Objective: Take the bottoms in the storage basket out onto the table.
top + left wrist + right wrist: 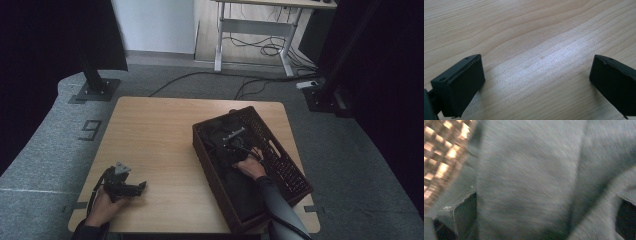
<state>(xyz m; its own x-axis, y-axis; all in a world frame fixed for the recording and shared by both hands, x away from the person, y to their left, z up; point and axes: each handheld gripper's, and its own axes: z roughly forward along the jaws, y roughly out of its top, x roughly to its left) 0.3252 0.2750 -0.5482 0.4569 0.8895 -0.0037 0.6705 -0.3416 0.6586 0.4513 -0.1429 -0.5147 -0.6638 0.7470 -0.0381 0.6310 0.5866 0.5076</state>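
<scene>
The wooden table (165,135) holds a dark basket (290,172) near its right edge, and inside the basket lies a pile of dark grey cloth (529,182). The right gripper (234,142) is pushed down into that cloth with its jaws spread and cloth bunched between them, so I think it should go a bit deeper and then squeeze on one thick fold before lifting slowly. The left gripper (536,82) rests by the table's front left corner, jaws wide apart and holding nothing.
</scene>
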